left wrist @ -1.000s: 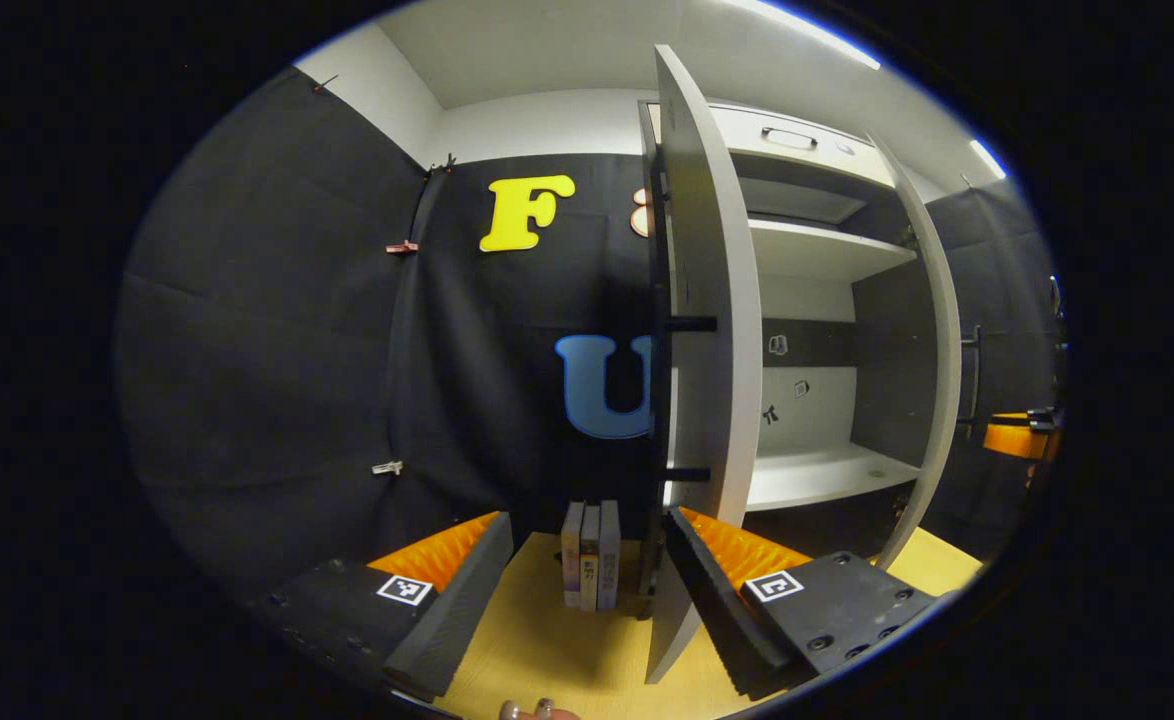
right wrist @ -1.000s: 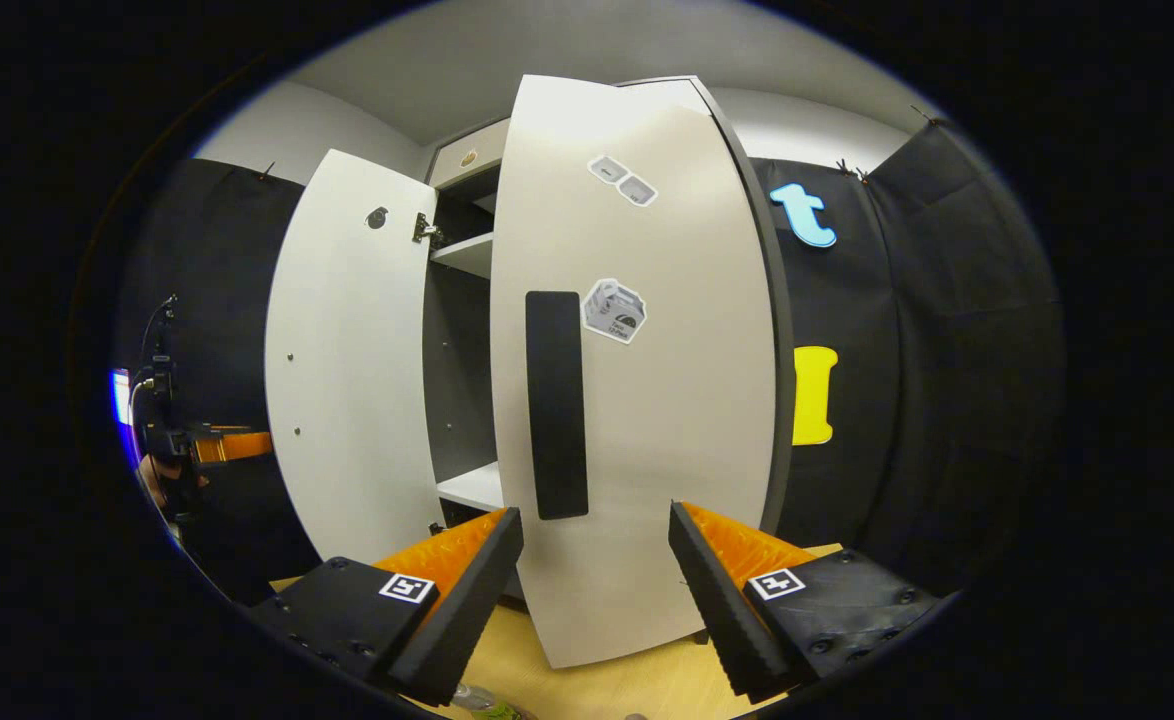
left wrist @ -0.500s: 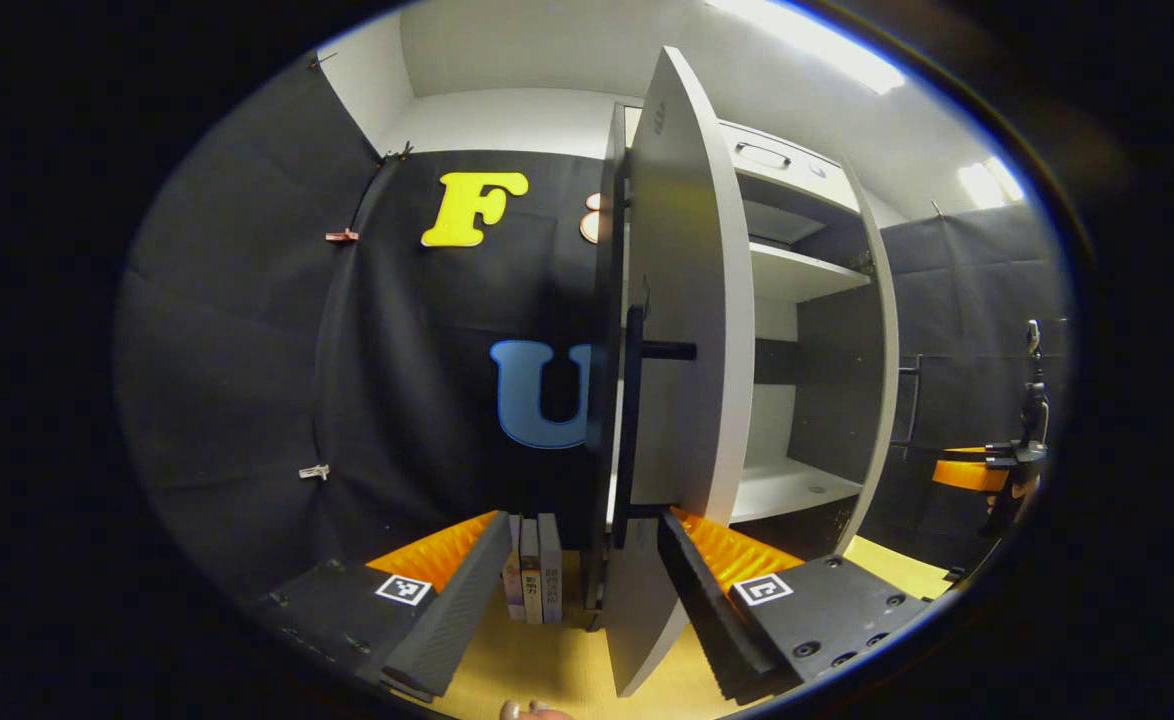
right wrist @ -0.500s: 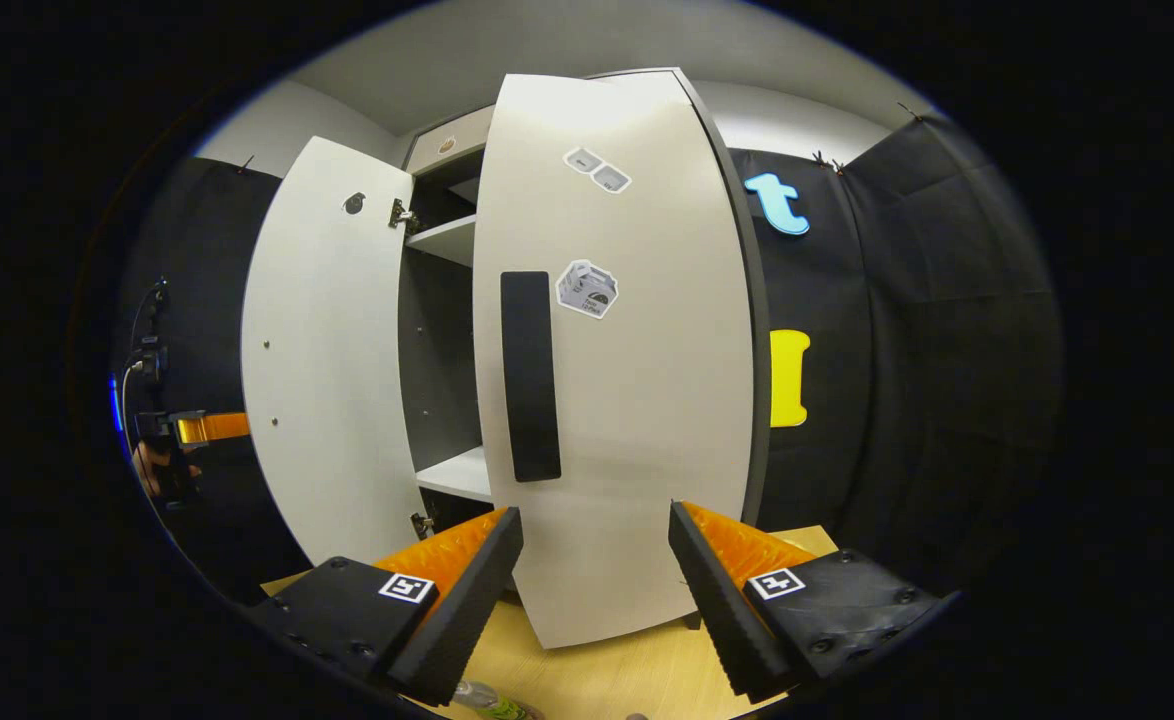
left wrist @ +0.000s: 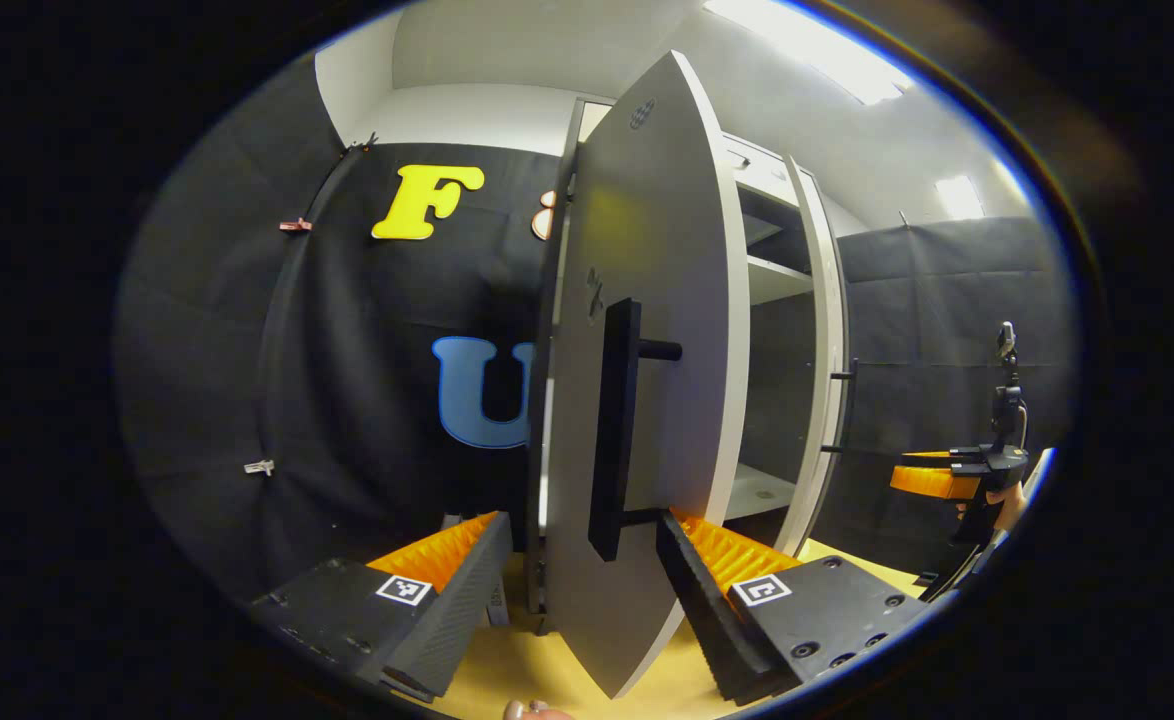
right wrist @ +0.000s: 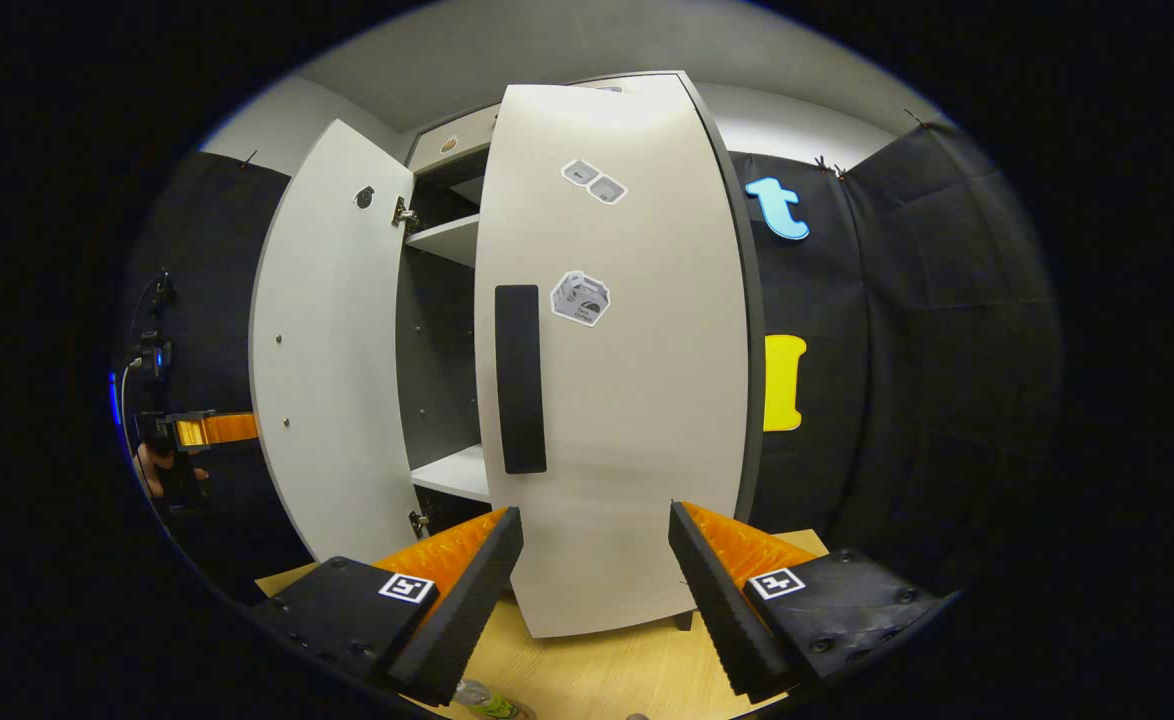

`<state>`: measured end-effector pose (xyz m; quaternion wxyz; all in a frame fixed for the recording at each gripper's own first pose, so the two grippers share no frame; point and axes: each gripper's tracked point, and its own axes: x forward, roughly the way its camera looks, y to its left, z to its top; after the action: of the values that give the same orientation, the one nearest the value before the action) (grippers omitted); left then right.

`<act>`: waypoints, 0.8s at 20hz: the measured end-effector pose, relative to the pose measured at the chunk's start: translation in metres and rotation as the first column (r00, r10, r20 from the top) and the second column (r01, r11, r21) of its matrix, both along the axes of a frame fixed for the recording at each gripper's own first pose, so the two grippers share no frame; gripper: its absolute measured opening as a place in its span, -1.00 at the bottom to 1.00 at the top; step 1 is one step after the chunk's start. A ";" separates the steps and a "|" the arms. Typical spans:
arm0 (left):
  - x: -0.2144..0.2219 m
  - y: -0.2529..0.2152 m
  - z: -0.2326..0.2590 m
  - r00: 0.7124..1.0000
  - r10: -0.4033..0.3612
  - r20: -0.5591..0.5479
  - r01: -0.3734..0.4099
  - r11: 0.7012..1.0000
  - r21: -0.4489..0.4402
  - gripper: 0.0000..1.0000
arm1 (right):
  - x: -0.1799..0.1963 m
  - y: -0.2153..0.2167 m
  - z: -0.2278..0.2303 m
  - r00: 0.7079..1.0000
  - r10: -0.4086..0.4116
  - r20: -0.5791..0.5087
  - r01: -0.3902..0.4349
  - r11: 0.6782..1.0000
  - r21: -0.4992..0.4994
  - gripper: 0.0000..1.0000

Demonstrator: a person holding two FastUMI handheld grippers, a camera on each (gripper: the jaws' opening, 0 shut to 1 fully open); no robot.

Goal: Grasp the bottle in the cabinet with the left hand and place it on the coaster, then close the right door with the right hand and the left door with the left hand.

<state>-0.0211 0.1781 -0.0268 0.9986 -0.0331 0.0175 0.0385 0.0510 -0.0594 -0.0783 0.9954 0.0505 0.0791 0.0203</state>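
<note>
The cabinet's left door point(left wrist: 647, 250) stands half open right in front of my left gripper point(left wrist: 584, 525), its outer face and black handle point(left wrist: 612, 430) turned toward me. The left gripper is open, and its right finger point(left wrist: 692, 560) sits just under the handle's lower end. In the right gripper view the right door point(right wrist: 637, 420) with its black handle point(right wrist: 519, 380) is nearly shut. My right gripper point(right wrist: 595, 515) is open a short way in front of it, holding nothing. A sliver of a clear bottle point(right wrist: 482, 702) shows at the bottom edge on the wooden table point(right wrist: 597, 670).
White shelves point(right wrist: 452, 240) show in the gap between the doors. The left door's inner face point(right wrist: 332, 360) swings out toward the left gripper point(right wrist: 207, 430) held far left. The right gripper point(left wrist: 952, 480) and a hand show far right. The black cloth wall point(left wrist: 347, 380) surrounds the cabinet.
In the left gripper view the left door has turned from edge-on to showing its outer face and handle, and the books are now hidden. The right door has closed slightly further.
</note>
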 end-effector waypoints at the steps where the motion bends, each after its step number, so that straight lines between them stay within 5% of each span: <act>1: 0.003 -0.005 0.001 1.000 -0.011 0.000 0.011 1.000 0.004 0.87 | -0.002 -0.001 0.002 1.000 -0.001 0.005 0.001 1.000 0.003 0.96; 11: 0.051 -0.081 -0.013 0.985 -0.172 0.001 0.172 0.985 -0.032 0.88 | -0.020 -0.021 0.016 1.000 -0.010 0.021 0.010 1.000 -0.017 0.95; 16: 0.056 -0.102 -0.019 0.982 -0.186 -0.022 0.187 0.982 0.036 0.94 | -0.029 -0.034 0.015 1.000 -0.024 0.008 0.024 1.000 -0.009 0.95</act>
<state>0.0346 0.0764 -0.0455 0.9980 -0.0122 0.0290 -0.0547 0.0217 -0.0934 -0.0637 0.9961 0.0467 0.0746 0.0082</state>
